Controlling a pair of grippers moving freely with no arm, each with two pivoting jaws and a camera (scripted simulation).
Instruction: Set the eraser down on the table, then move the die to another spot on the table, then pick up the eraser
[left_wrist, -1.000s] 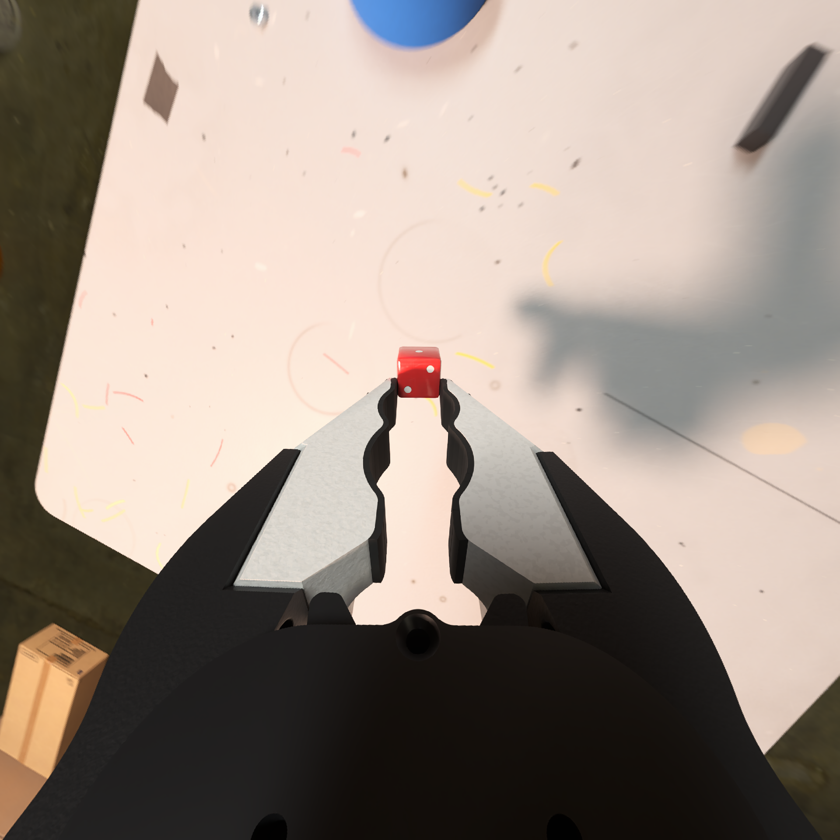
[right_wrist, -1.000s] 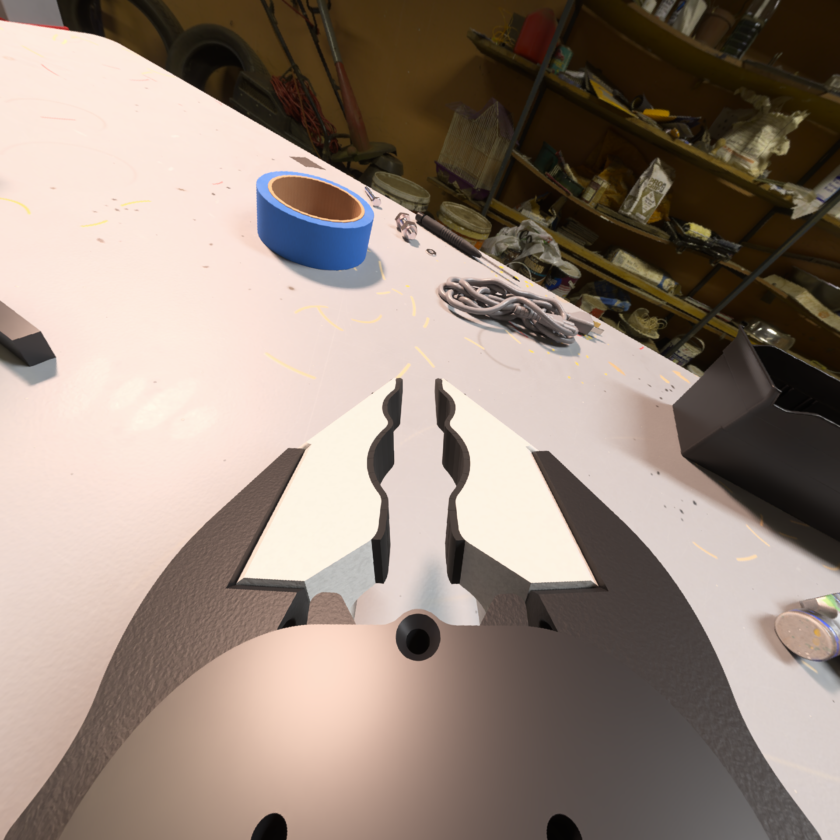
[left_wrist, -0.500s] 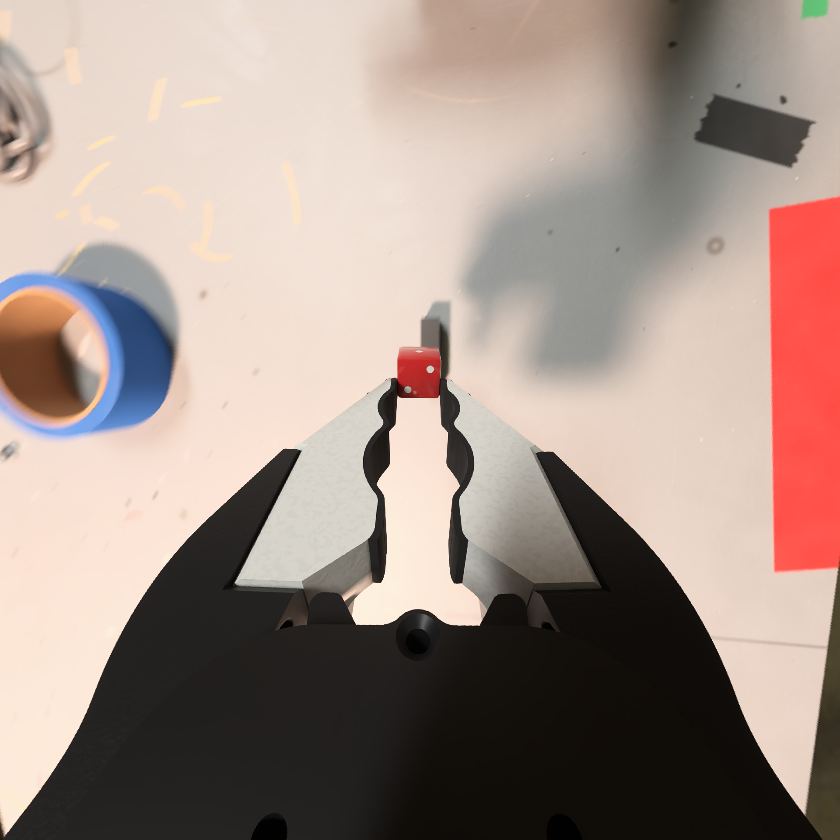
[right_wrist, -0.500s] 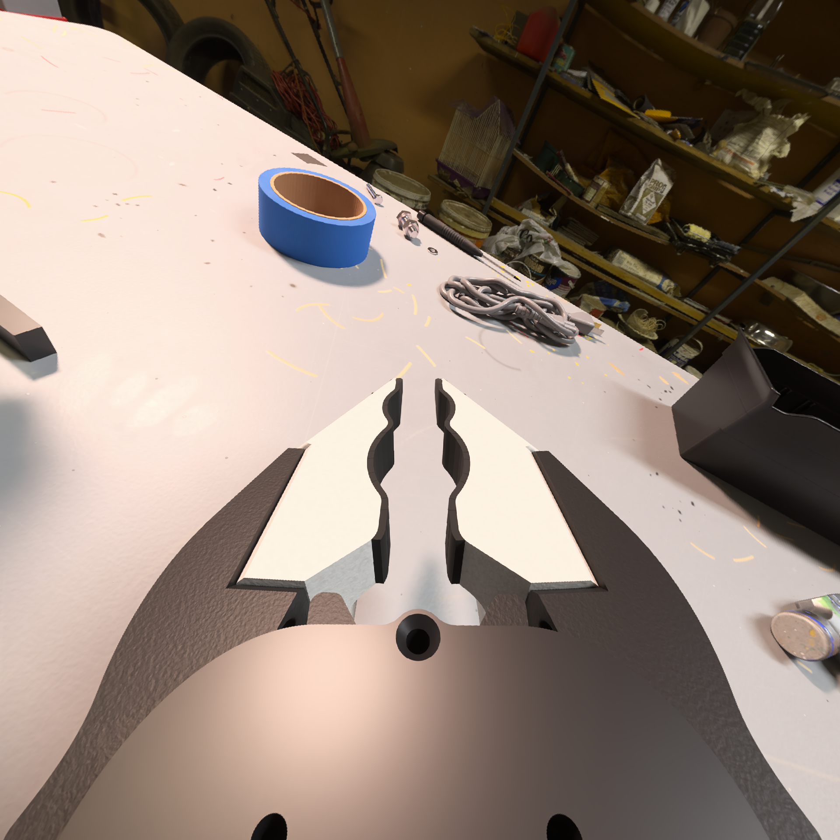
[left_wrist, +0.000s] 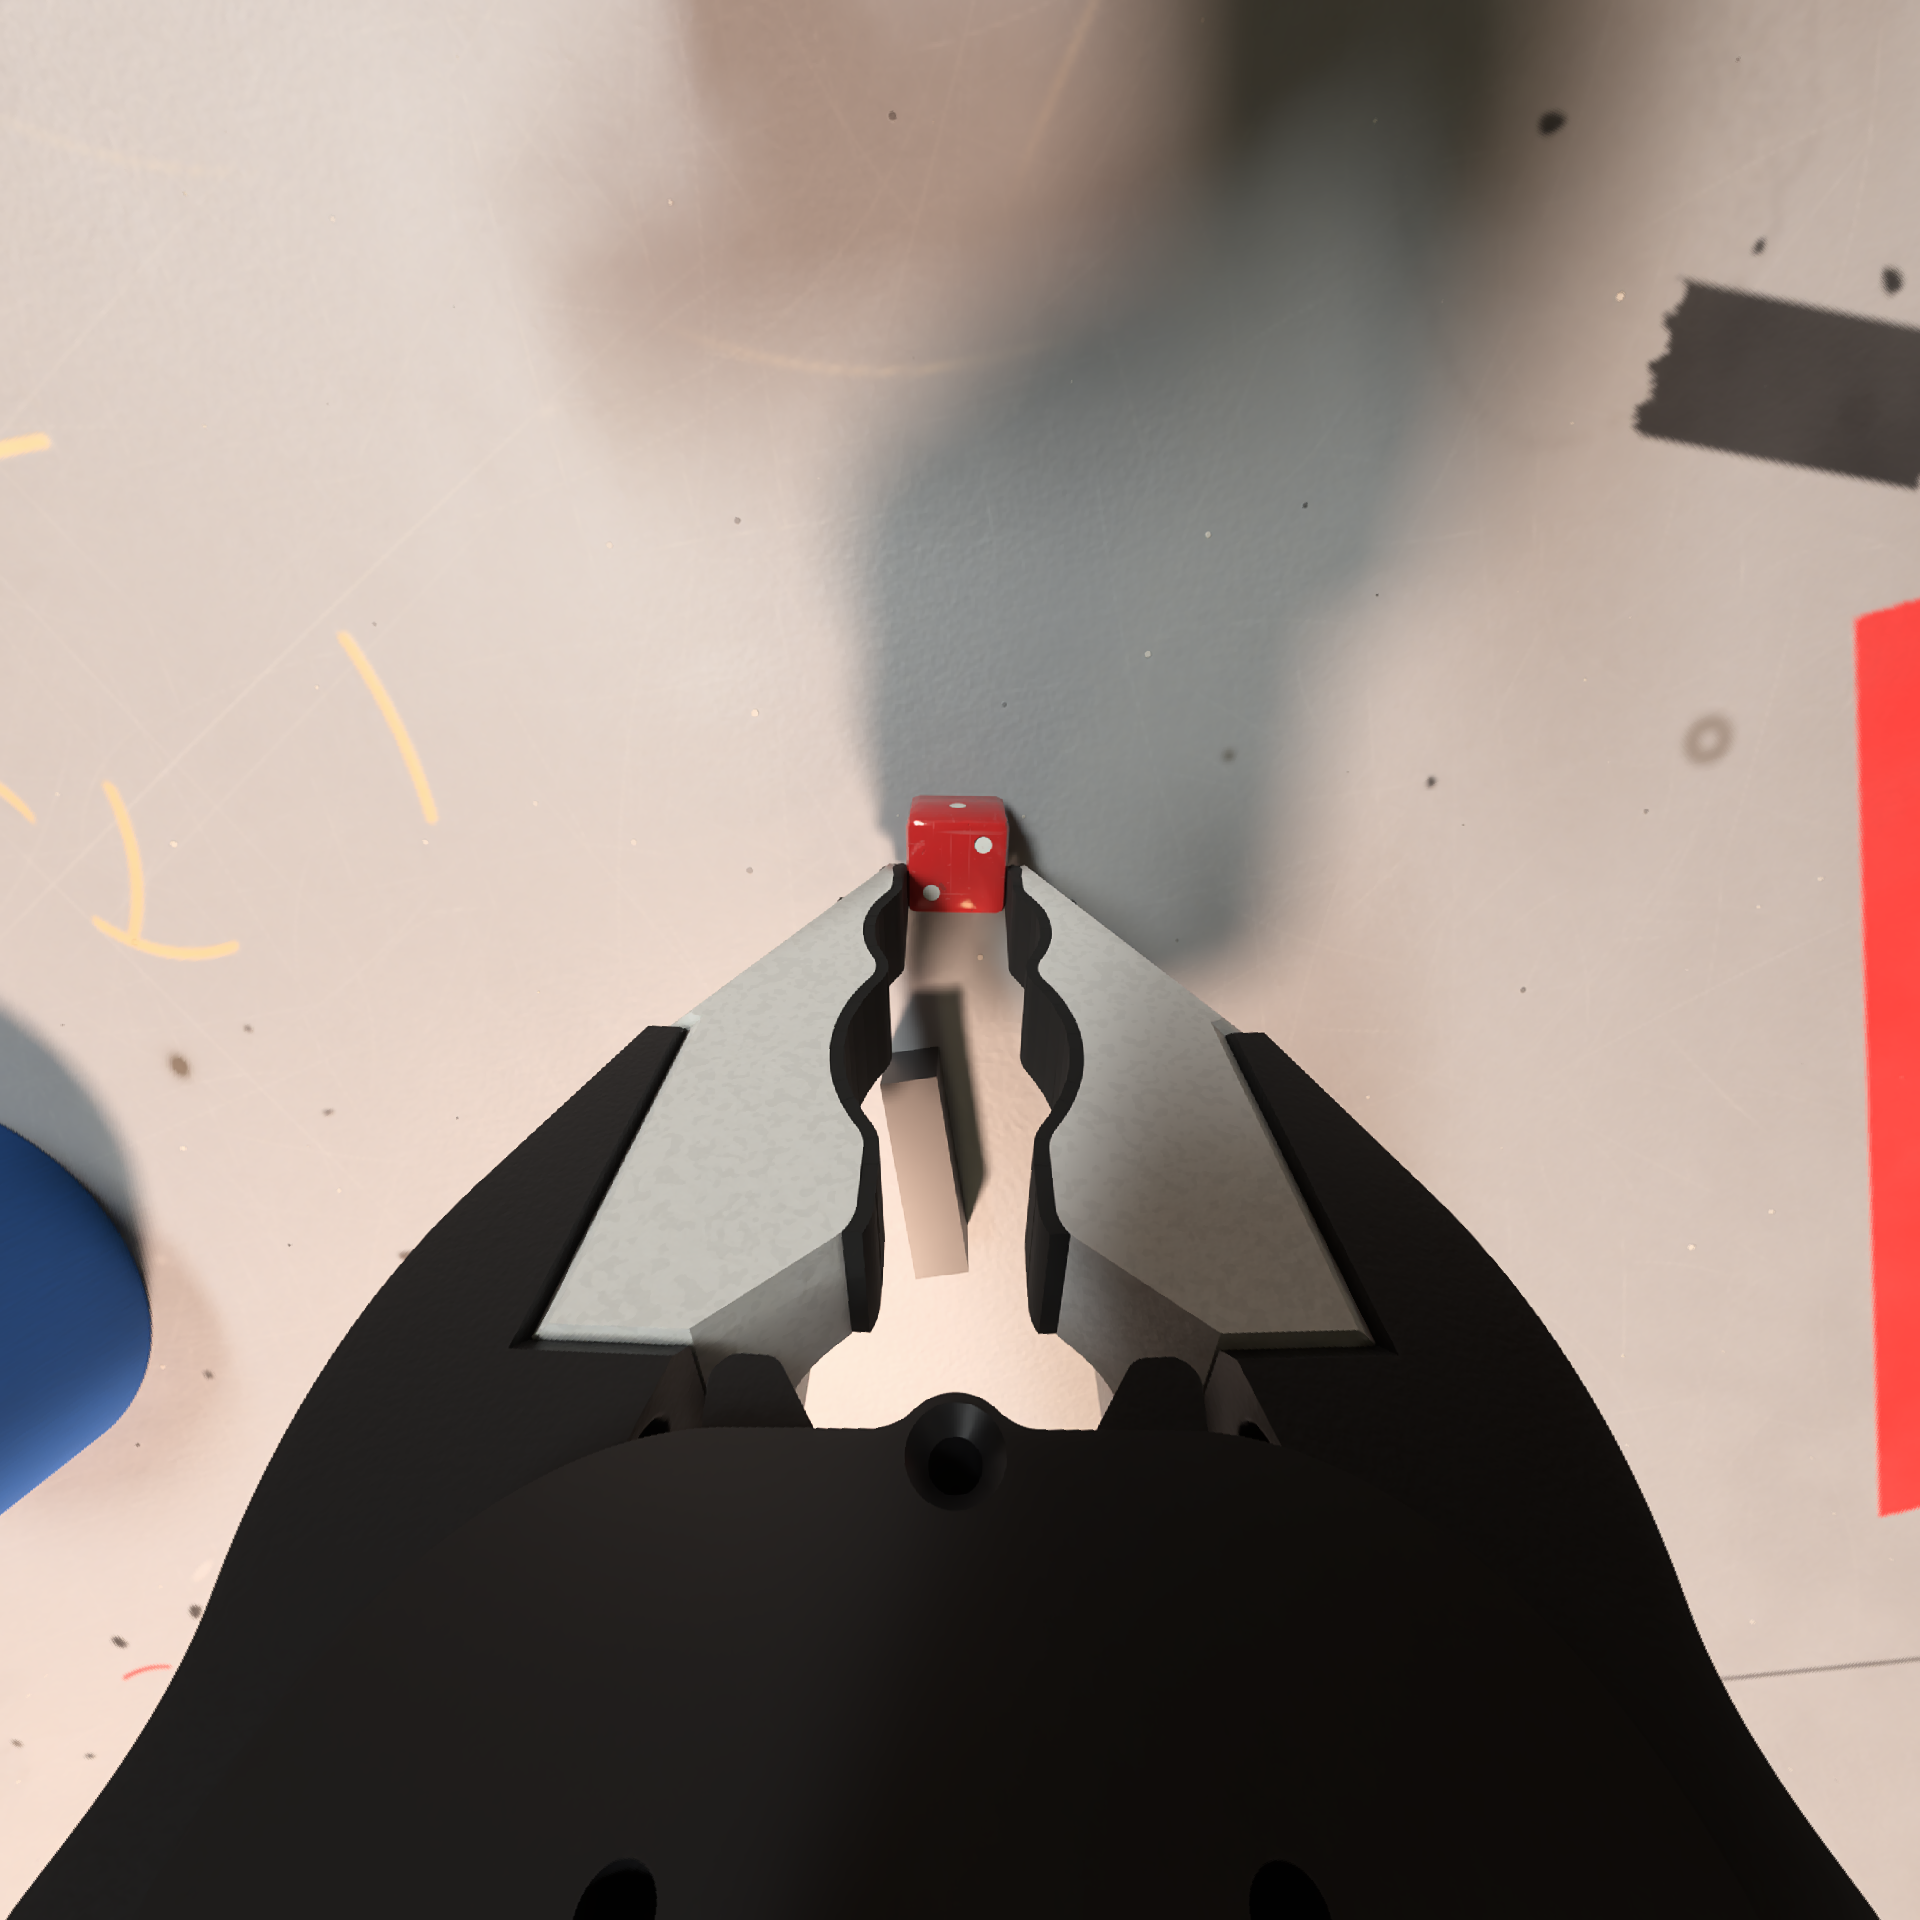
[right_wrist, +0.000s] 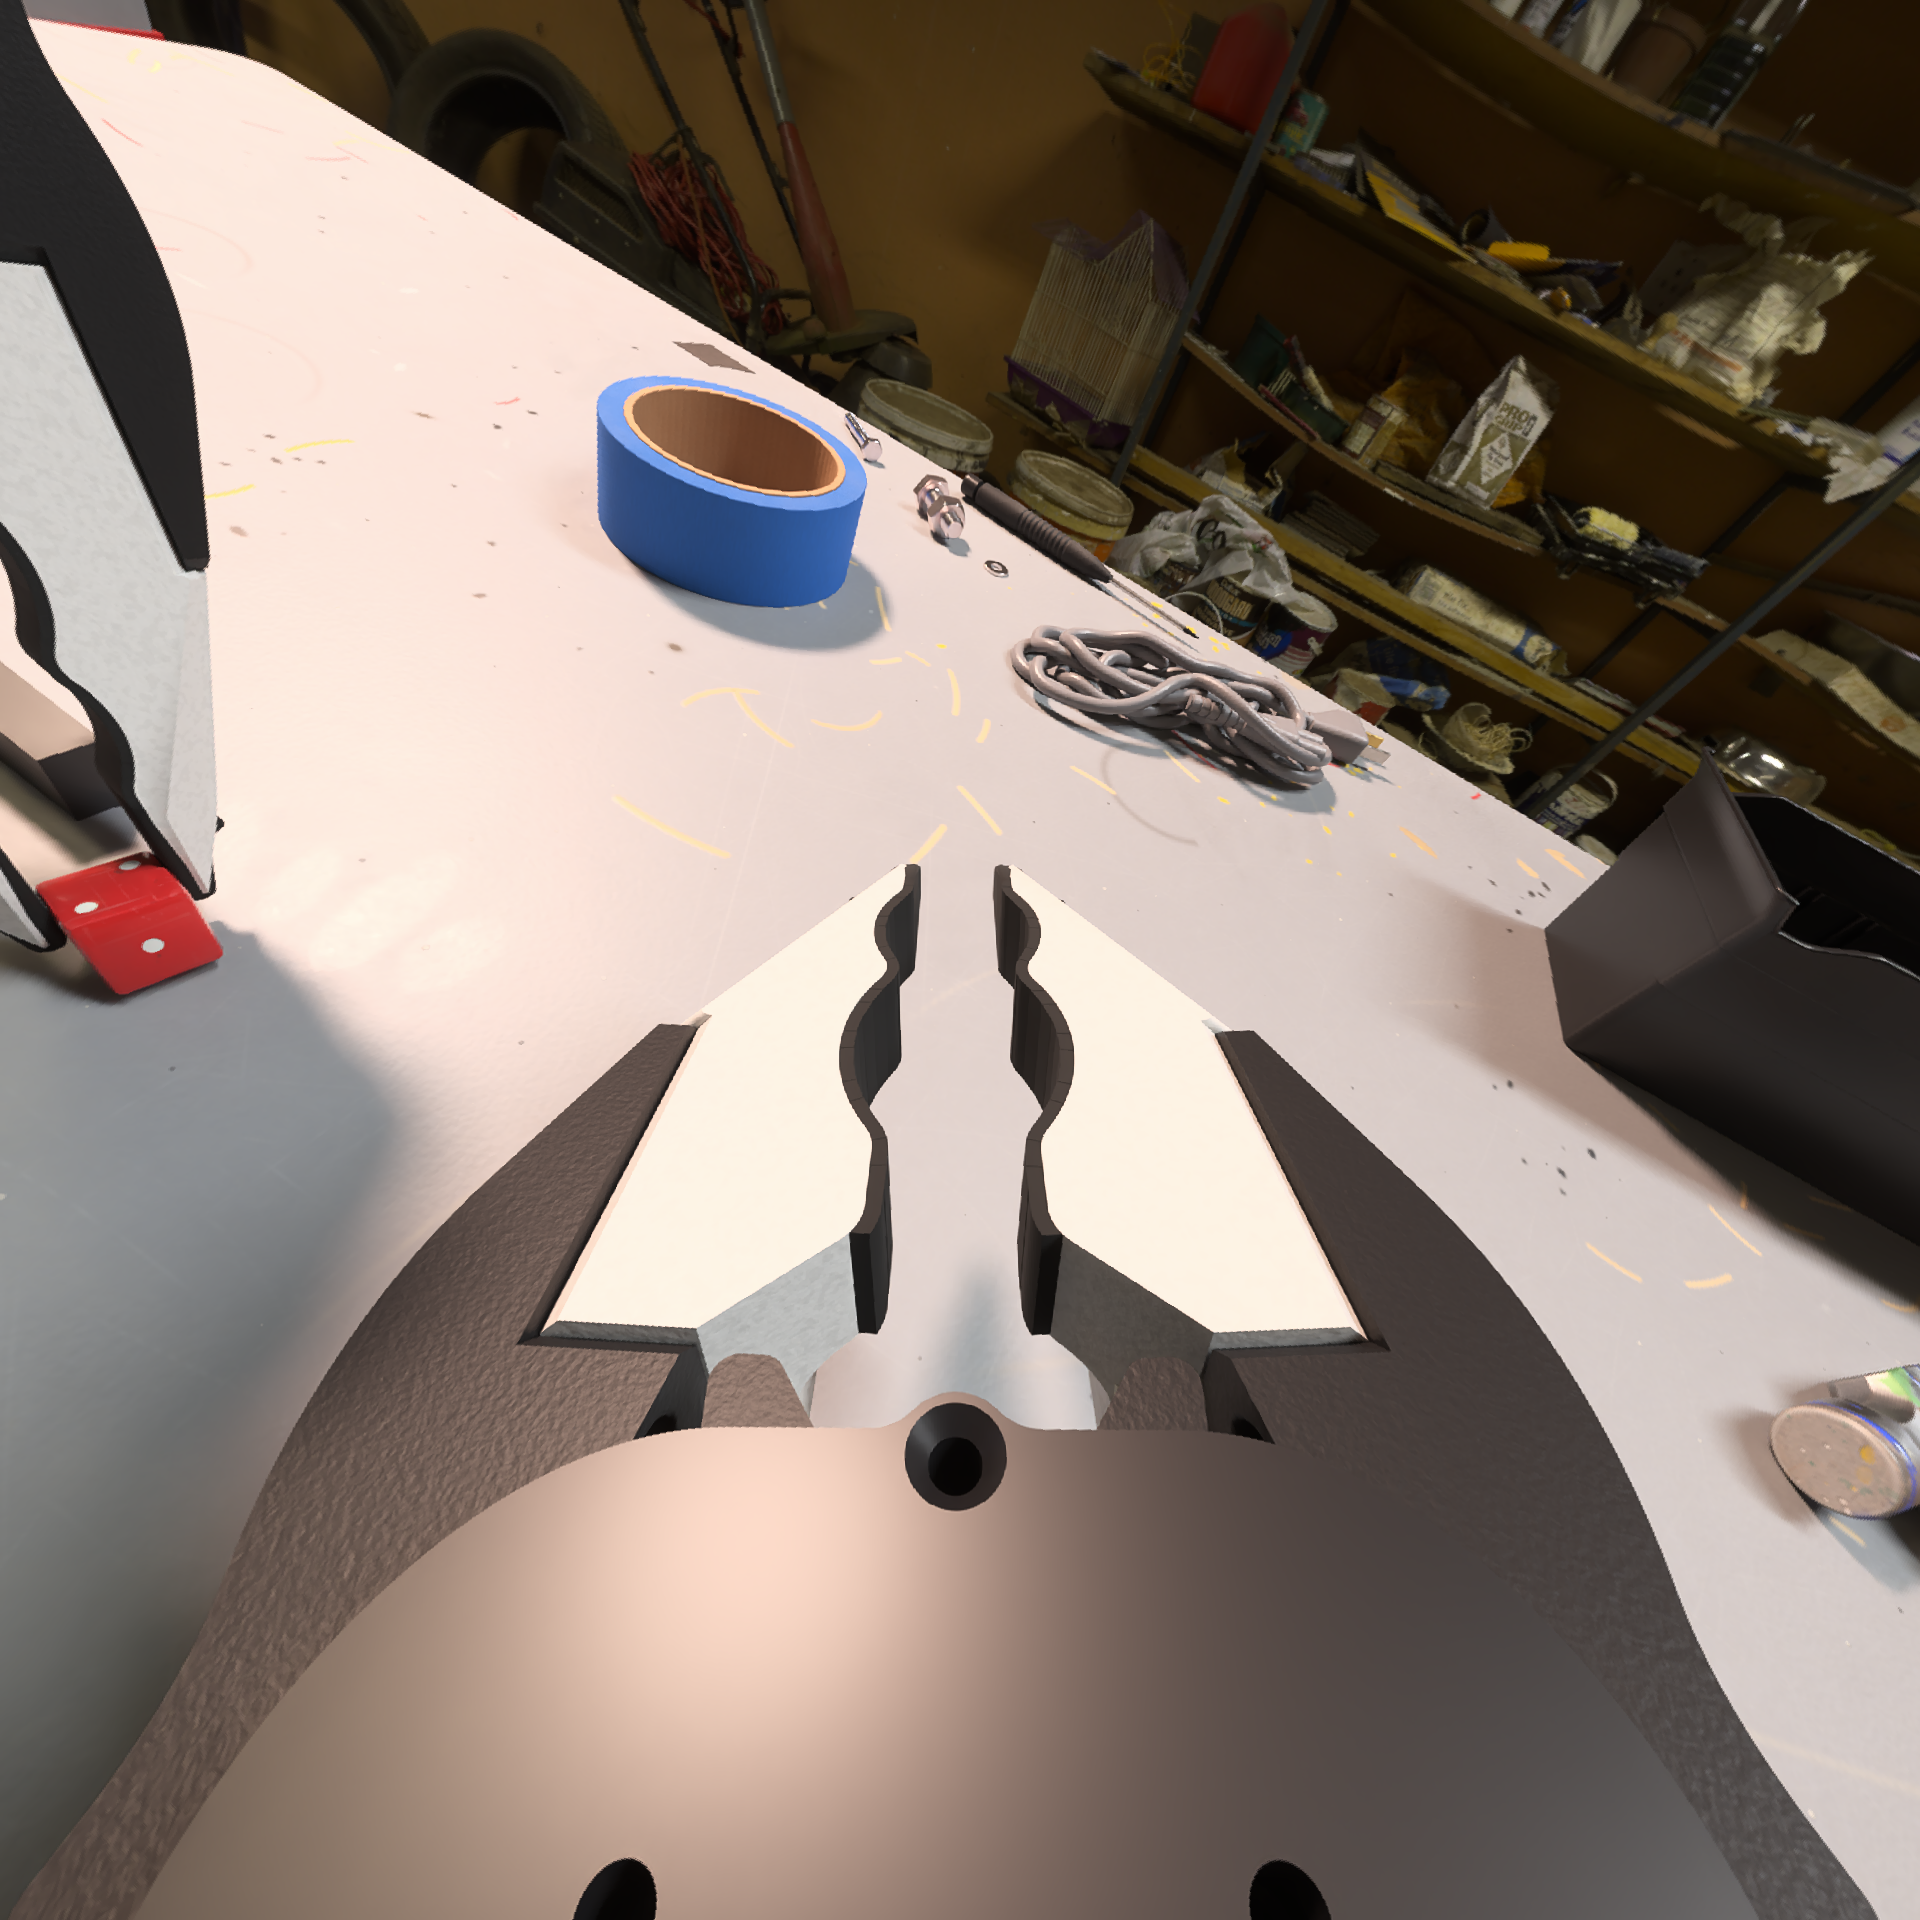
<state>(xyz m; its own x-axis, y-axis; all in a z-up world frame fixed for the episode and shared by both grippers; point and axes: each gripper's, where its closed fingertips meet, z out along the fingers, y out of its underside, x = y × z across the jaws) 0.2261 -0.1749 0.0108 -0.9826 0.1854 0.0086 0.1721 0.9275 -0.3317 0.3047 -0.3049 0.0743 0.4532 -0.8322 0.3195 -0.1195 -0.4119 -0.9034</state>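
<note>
My left gripper (left_wrist: 956, 883) is shut on the red die (left_wrist: 956, 854), held at the fingertips just above the white table (left_wrist: 416, 312); its shadow lies right under it. The eraser (left_wrist: 925, 1174), a pale bar with a dark side, lies on the table and shows through the gap between the left fingers. In the right wrist view the left gripper (right_wrist: 114, 914) with the die (right_wrist: 145, 940) stands at the far left, and part of the eraser (right_wrist: 36, 717) shows behind it. My right gripper (right_wrist: 956, 878) hovers over the table, its jaws a narrow gap apart and empty.
A blue tape roll (right_wrist: 727, 488), bolts and a screwdriver (right_wrist: 1039, 530) sit at the back. A grey cable coil (right_wrist: 1174, 696), a dark box (right_wrist: 1745, 966) and a can (right_wrist: 1849, 1455) lie to the right. A red patch (left_wrist: 1891, 1039) and a dark tape strip (left_wrist: 1787, 384) mark the table.
The left gripper has carried the die across the table past the eraser and lower, and now shows at the left of the right wrist view. The right gripper has barely moved.
</note>
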